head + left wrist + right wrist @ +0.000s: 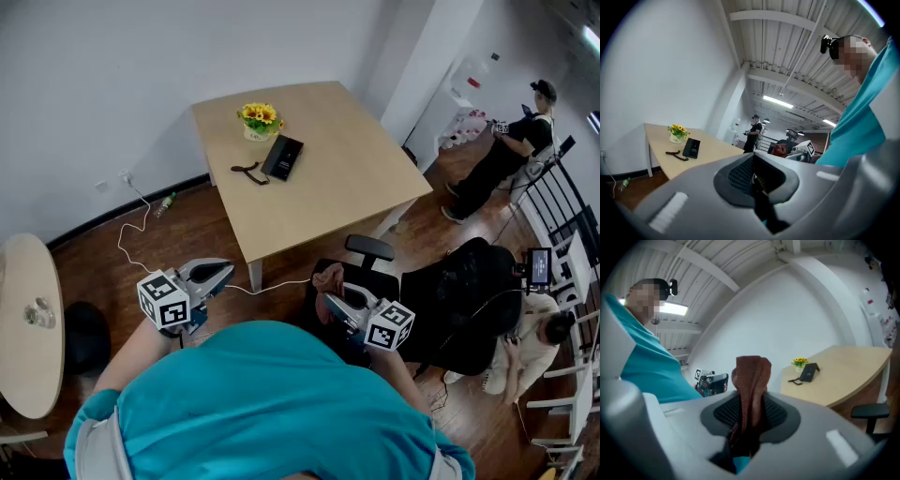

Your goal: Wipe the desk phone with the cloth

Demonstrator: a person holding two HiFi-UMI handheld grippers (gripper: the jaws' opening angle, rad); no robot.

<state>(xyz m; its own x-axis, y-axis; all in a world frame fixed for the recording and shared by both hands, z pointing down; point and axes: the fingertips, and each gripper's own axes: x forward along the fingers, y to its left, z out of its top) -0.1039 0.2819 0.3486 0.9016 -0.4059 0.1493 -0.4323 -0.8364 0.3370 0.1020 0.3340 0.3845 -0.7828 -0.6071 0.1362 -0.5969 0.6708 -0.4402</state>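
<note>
- Well short of the wooden table [328,202], off its near corner: left gripper [217,274] and right gripper [332,300], each carrying a cube of black-and-white square markers, with no words on them.
- Right gripper: jaws clamped on a reddish-brown cloth [751,380], bunched and standing up past the pads, clear of the table.
- Left gripper: jaws pressed together, nothing caught between them.
- On the table, toward its far-left corner: black desk phone [283,156], lying flat, with a dark cord [248,173] curled just beside it on the side nearer the table's left edge.
- Any brand or key print on the phone: too small to read.
- Just beyond the phone, nearer the table's far edge: small white pot of yellow flowers [260,120], faint label on the pot, not legible.
- At the table's near corner, between it and the grippers: black office chair [370,248].
- On the floor left of the table: thin white cable [131,234] and a bottle [166,202] by the wall.
- Well to the right of the table: standing person in black [511,150].
</note>
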